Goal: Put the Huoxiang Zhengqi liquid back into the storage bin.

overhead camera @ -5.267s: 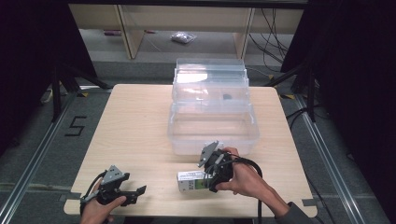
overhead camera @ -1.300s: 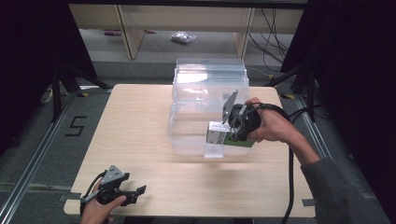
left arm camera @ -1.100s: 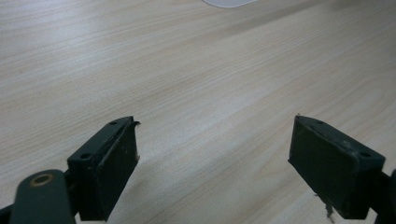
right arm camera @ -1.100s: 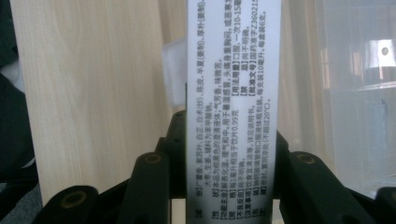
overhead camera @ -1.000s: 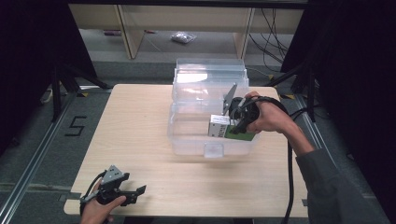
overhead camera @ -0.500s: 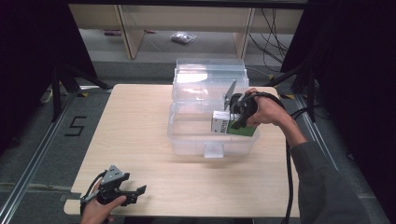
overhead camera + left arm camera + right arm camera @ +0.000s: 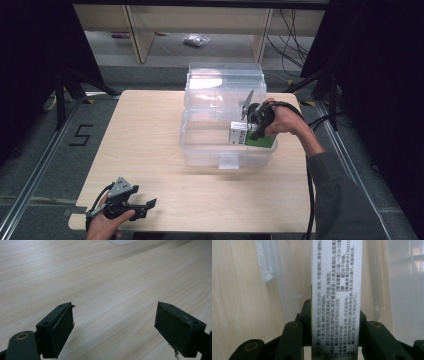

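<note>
— Since the right gripper (image 7: 248,131) is pinching the white-and-green box (image 7: 245,136) by its sides, is it going into the clear bin (image 7: 200,150)?
— Likely; it's hanging over the bin's right half. The left gripper (image 7: 142,206) is idling near-left, jaws spread, holding nothing.

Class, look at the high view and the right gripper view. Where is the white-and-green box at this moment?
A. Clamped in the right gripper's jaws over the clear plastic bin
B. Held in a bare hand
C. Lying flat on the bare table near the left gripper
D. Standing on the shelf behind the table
A: the right gripper grips the white-and-green box above the clear plastic bin; its jaws press both sides of the box.
</note>
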Motion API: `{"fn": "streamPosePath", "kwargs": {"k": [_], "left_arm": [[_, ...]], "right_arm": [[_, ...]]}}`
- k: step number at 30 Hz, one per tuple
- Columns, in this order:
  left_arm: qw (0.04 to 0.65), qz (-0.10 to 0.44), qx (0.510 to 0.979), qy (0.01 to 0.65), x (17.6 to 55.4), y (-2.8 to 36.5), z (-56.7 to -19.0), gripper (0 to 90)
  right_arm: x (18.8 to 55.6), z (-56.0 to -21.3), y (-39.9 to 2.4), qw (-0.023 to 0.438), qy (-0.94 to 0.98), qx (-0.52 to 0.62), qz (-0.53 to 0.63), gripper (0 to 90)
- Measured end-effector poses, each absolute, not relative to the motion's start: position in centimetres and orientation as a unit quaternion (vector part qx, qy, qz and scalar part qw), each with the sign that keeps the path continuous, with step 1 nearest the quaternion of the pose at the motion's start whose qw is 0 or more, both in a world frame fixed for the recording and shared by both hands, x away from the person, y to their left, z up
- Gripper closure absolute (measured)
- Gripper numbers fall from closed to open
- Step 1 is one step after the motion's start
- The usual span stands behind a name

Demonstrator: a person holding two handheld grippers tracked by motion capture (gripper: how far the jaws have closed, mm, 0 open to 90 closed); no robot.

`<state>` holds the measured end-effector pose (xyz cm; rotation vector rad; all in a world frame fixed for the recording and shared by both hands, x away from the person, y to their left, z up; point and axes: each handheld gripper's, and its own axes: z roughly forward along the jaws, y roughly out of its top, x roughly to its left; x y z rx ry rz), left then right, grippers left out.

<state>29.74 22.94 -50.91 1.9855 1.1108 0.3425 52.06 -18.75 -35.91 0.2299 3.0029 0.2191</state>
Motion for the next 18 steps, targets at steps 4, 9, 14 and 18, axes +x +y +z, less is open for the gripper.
{"fn": "streamPosePath", "kwargs": {"k": [4, 9, 14, 18], "left_arm": [[0.406, 0.136, 0.788, 0.442, 29.8, 23.0, -50.9, 14.7], [0.408, 0.135, 0.788, 0.441, 29.8, 23.0, -51.0, 14.7], [0.408, 0.135, 0.787, 0.442, 29.8, 23.0, -51.0, 14.7], [0.421, 0.134, 0.775, 0.452, 29.7, 22.7, -51.1, 14.7]], "right_arm": [[52.2, -36.7, -18.6, 0.053, 0.992, 0.086, 0.072, 64.9], [52.7, -37.6, -19.0, 0.043, 0.992, 0.1, 0.065, 64.8], [53.1, -38.2, -19.4, 0.038, 0.992, 0.102, 0.061, 64.7], [53.1, -38.4, -19.2, 0.034, 0.993, 0.099, 0.056, 64.6]]}}
